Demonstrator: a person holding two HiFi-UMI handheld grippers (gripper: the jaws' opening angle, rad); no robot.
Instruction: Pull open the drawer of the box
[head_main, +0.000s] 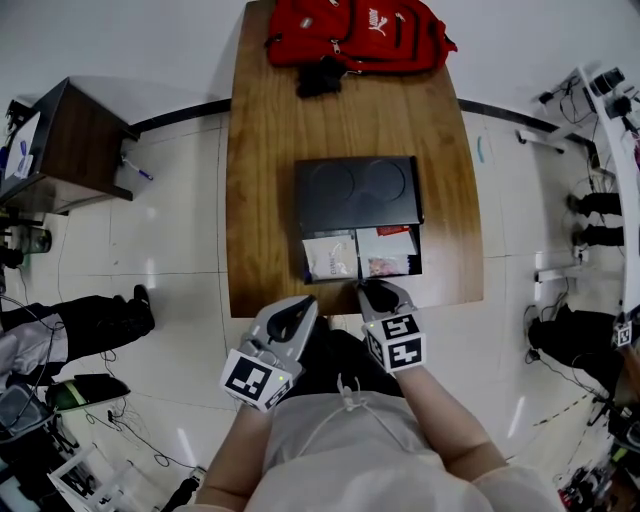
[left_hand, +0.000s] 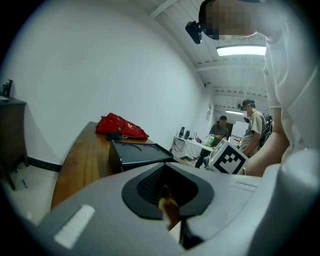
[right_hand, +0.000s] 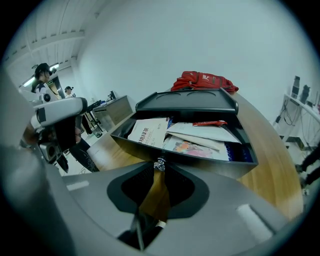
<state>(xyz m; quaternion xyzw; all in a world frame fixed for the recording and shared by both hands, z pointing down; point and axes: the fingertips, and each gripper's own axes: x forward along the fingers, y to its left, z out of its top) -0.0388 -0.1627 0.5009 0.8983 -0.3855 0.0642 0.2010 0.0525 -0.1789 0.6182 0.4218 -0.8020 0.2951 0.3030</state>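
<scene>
A black box (head_main: 358, 190) lies in the middle of the wooden table (head_main: 265, 200). Its drawer (head_main: 362, 279) stands pulled out toward me, with booklets and papers (head_main: 330, 255) showing inside. My right gripper (head_main: 374, 290) is at the drawer's front wall (right_hand: 210, 162), shut on the small metal knob (right_hand: 159, 163). Beside it my left gripper (head_main: 296, 312) hovers at the table's near edge, left of the drawer, shut with nothing in it. In the left gripper view the box (left_hand: 137, 152) is ahead and apart from the left gripper (left_hand: 165, 195).
A red backpack (head_main: 355, 32) lies at the table's far end. A dark wooden cabinet (head_main: 75, 150) stands on the floor to the left. Desks with people (left_hand: 220, 131) are off to the right. Cables and gear lie about the floor.
</scene>
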